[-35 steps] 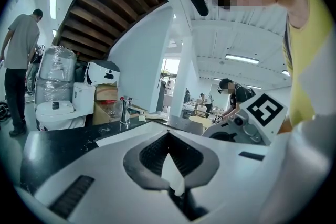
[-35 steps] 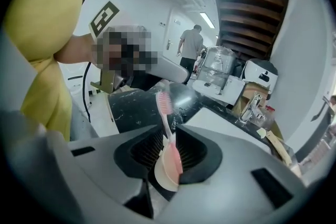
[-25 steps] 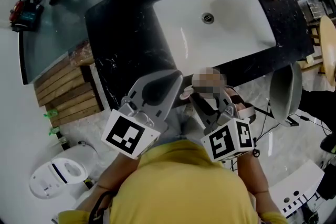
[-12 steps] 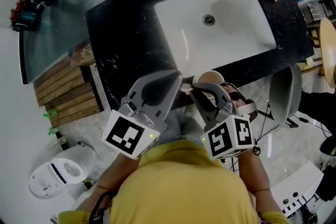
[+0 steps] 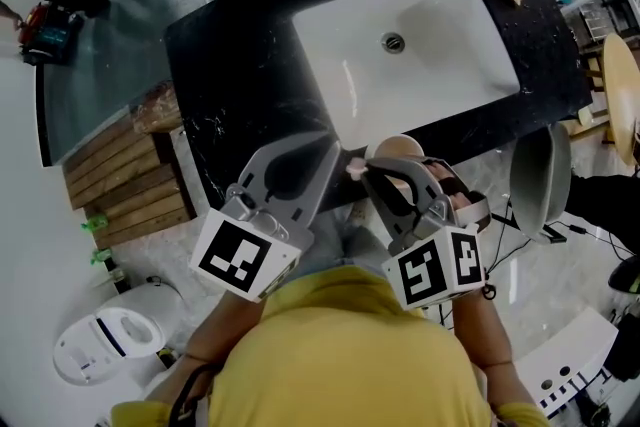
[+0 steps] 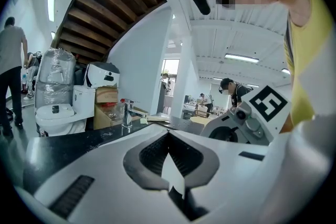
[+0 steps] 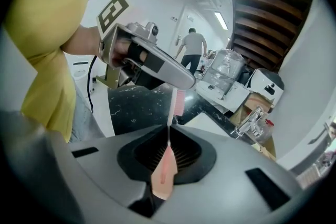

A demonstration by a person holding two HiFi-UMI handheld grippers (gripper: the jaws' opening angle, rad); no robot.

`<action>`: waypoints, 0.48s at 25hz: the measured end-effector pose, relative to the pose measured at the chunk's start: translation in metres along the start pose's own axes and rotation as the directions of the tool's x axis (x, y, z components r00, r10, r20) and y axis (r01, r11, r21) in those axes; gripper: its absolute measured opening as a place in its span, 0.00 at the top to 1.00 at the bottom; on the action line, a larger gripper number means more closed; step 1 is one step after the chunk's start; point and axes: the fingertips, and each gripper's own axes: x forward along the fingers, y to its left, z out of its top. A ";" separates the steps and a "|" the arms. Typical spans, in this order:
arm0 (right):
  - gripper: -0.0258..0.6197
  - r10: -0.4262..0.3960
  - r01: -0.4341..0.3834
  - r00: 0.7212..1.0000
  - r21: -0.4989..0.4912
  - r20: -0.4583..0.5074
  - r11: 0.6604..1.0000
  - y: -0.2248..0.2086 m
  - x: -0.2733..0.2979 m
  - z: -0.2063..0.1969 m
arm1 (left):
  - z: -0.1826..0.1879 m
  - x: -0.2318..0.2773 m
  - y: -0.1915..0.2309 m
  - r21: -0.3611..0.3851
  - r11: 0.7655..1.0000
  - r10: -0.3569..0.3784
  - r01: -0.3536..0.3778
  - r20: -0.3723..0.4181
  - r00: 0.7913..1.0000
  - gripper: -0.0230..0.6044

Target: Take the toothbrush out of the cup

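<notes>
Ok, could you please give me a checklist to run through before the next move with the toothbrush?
1. Right tongs shut on the toothbrush: ok, gripped by the handle.
2. Toothbrush clear of the cup: ok, its pink head shows left of the rim.
3. Left tongs shut, nothing between them: ok.
4. Bristles apart from the left tongs: cannot tell, they sit very close in the right gripper view.
5. Cup standing steady on the counter: cannot tell, the right tongs hide its base.

No readable text, apparently.
</notes>
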 end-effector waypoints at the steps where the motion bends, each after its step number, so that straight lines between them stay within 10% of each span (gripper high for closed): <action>1: 0.91 -0.009 0.009 1.000 0.004 0.007 1.000 -0.002 -0.003 0.002 | 0.001 0.000 -0.002 0.002 1.000 -0.003 0.003 0.003 1.000 0.95; 12: 0.91 -0.124 0.117 0.988 0.084 0.090 0.990 -0.016 -0.028 0.014 | 0.008 -0.003 -0.017 0.044 0.999 -0.028 0.027 0.013 1.000 0.95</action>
